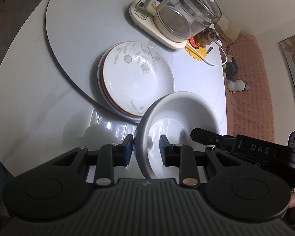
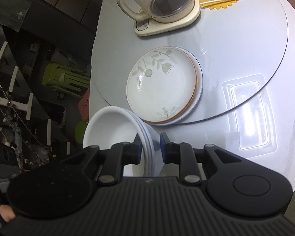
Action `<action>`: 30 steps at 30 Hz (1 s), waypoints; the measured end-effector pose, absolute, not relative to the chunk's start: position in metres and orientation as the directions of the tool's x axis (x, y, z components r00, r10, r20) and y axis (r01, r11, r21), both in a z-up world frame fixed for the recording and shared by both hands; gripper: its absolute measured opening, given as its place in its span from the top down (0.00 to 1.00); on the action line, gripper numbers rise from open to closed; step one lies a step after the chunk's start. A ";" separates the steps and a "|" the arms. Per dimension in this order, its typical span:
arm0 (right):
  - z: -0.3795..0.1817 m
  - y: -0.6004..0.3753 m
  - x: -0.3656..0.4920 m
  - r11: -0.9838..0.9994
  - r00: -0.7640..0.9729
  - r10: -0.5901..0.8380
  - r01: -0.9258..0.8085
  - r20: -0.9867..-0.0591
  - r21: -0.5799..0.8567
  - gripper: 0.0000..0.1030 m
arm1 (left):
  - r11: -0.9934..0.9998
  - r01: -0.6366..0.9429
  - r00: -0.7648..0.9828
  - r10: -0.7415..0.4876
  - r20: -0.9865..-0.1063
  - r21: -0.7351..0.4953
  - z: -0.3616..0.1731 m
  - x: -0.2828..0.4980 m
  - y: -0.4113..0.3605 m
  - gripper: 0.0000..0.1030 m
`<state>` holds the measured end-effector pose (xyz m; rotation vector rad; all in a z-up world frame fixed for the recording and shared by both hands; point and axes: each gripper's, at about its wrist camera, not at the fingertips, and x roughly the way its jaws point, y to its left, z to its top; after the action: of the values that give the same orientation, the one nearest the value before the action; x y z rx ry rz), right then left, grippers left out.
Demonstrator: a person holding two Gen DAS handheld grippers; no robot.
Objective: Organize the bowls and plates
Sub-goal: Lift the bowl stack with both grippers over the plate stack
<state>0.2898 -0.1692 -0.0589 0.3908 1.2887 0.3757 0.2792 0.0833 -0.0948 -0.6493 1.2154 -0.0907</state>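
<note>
Bowls: a nested stack of white bowls [image 1: 177, 122], held off the table [image 1: 29, 98] by both grippers at once, just in front of the plates. The right wrist view shows several rims layered together [image 2: 145, 137].
Left gripper [image 1: 146, 147]: jaws narrow, clamped across the rim on the stack's left side, one blue pad [image 1: 128, 147] outside the wall and the other inside.
Right gripper [image 2: 150, 147]: jaws narrow too, pinching the opposite rim, pads on either side of the layered edges.
Plates: a leaf-patterned plate [image 2: 163, 86] tops a small pile on the turntable [image 2: 245, 39], with a brown-rimmed and a blue-rimmed plate beneath.
Weight: likely heavy for a rim pinch, being several ceramic bowls; two grips share the load sensibly.
Surface: glazed and glossy, so probably slippery against the pads.
Stiffness: rigid and brittle; a knock against the plates or table could chip it.
Best hold: opposite rims, as now, keeping the stack level so the inner bowls do not slide.
Nearby hazard: the glass kettle [image 1: 186, 15] stands well beyond the plates.
</note>
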 end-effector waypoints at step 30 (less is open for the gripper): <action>-0.132 -0.133 0.414 0.917 0.138 0.398 -0.056 -0.907 0.394 0.78 | 0.755 -0.401 0.362 -0.389 -0.847 -0.518 -0.174 0.431 0.118 0.68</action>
<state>0.4137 -0.1333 -0.1325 0.2933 1.3995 0.3355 0.4307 0.1184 -0.1744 -0.7651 1.2351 0.0092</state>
